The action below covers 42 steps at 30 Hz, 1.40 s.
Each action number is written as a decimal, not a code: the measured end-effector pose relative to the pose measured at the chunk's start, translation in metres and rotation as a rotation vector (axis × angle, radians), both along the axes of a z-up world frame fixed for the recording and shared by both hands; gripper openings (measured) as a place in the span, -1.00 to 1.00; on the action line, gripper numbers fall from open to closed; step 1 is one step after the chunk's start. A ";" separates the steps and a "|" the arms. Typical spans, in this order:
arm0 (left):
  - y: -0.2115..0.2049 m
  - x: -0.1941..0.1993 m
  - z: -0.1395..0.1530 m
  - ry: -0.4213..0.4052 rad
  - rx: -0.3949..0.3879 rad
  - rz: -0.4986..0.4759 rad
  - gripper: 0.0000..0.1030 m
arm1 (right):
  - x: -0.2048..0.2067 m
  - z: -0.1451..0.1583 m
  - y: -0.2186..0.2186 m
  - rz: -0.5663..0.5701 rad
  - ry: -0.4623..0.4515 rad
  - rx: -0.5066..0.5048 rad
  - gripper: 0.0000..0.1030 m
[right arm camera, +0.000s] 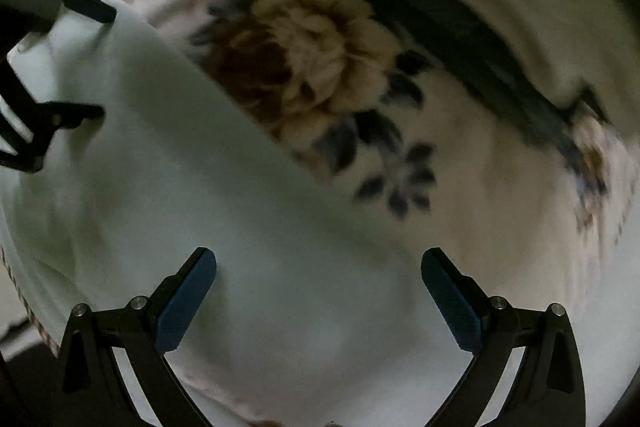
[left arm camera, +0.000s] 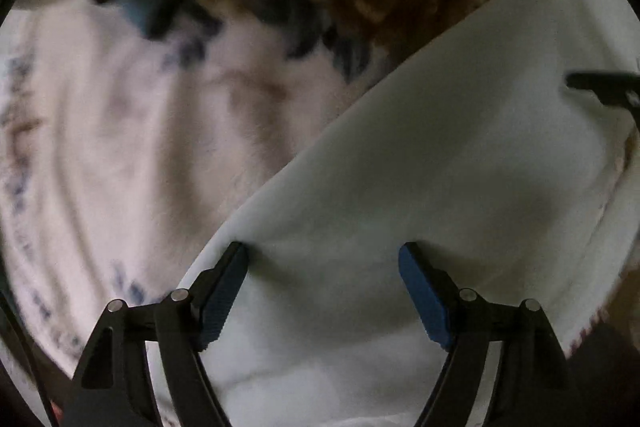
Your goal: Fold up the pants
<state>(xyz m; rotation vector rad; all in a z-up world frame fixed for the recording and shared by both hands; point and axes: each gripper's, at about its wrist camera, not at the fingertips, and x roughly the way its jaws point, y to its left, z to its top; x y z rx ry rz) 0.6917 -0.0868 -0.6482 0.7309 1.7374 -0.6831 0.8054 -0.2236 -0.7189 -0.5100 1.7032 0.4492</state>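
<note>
Pale pants [left arm camera: 460,131] spread over floral blanket [left arm camera: 120,131]; left claw [left arm camera: 323,259], right claw [right arm camera: 319,263] agape above cloth, gripping nothing; next: pinch edge, fold.

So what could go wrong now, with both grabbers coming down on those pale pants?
1. Both sets of fingers, left gripper and right gripper, are open over the pants. They might pinch only the top layer, so the fold goes crooked.
2. The flowery blanket lies right under the pants. The fingers could grab it too.
3. The pictures are blurry, so a fast landing could bunch the cloth.
</note>
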 end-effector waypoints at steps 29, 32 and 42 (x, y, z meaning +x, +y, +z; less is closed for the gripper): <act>0.026 -0.107 0.182 -0.210 -0.178 -0.063 -0.62 | -0.128 0.124 0.015 0.142 -0.250 0.244 -0.74; -0.002 -0.118 0.160 -0.202 -0.145 -0.204 -0.56 | -0.144 0.149 0.025 0.168 -0.261 0.257 -0.75; -0.011 -0.133 0.162 -0.332 -0.208 -0.179 -0.94 | -0.177 0.181 0.016 0.158 -0.307 0.259 -0.75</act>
